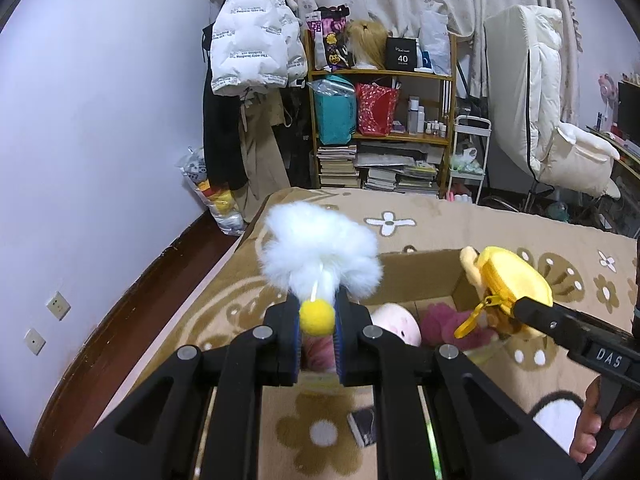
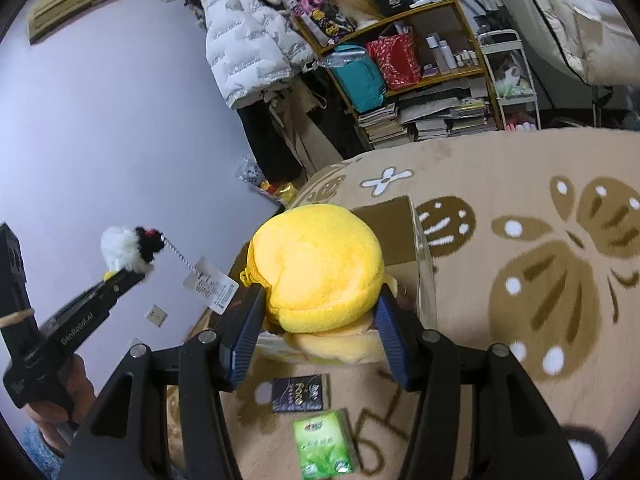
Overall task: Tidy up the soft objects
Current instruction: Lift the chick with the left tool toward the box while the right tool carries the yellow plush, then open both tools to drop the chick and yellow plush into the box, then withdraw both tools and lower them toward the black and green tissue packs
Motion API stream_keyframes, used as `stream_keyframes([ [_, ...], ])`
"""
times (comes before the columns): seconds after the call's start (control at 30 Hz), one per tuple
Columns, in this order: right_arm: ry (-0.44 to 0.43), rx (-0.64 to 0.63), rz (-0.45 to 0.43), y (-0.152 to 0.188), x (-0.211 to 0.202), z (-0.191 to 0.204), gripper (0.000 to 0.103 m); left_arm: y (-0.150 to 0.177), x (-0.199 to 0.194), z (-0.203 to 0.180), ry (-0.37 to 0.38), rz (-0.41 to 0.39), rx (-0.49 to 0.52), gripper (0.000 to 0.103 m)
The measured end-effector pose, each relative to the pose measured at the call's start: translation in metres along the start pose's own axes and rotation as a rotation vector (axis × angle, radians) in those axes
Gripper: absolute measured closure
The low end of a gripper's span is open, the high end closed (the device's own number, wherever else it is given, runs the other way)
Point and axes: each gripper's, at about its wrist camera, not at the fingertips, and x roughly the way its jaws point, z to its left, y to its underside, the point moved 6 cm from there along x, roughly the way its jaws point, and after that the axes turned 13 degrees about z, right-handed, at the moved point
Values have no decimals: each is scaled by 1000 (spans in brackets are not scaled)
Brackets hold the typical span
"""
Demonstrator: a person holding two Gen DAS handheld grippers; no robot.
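My left gripper (image 1: 318, 320) is shut on a small white fluffy plush toy (image 1: 320, 252) with a yellow pompom, held above the near left corner of an open cardboard box (image 1: 416, 272). The toy also shows in the right wrist view (image 2: 128, 250), with black fur, a chain and a paper tag. My right gripper (image 2: 320, 312) is shut on a round yellow plush pouch (image 2: 320, 264), held over the box; it also shows in the left wrist view (image 1: 516, 280). Inside the box lie a pale pink plush (image 1: 396, 320) and a magenta plush (image 1: 444, 320).
The box stands on a bed with a beige flower-patterned blanket (image 2: 520, 200). A dark small packet (image 2: 300, 392) and a green packet (image 2: 322, 444) lie on the blanket near me. A wooden shelf (image 1: 380, 112), hanging coats (image 1: 252, 52) and a white chair (image 1: 552, 120) stand beyond the bed.
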Motion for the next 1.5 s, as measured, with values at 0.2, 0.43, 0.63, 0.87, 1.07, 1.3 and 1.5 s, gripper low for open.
stream_keyframes([
  [0.2, 96, -83, 33, -18, 22, -1, 44, 1, 27, -13, 17, 35, 24, 91],
  [0.43, 134, -120, 70, -17, 48, -9, 41, 20, 71, -24, 44, 135, 52, 90],
  [0.63, 116, -137, 65, -19, 53, -10, 37, 32, 93, -34, 62, 205, 86, 87],
  [0.87, 88, -121, 87, -20, 52, -11, 26, 33, 96, -26, 17, 229, 89, 76],
  [1.07, 90, -115, 95, -14, 48, -11, 10, 31, 81, -15, 8, 200, 60, 44],
  [1.3, 112, -80, 65, -12, 31, -12, 0, 29, 54, 2, -36, 164, 23, 10],
  [1.5, 142, -39, 40, -5, 15, -14, 0, 34, 36, 9, -38, 164, 23, 3],
])
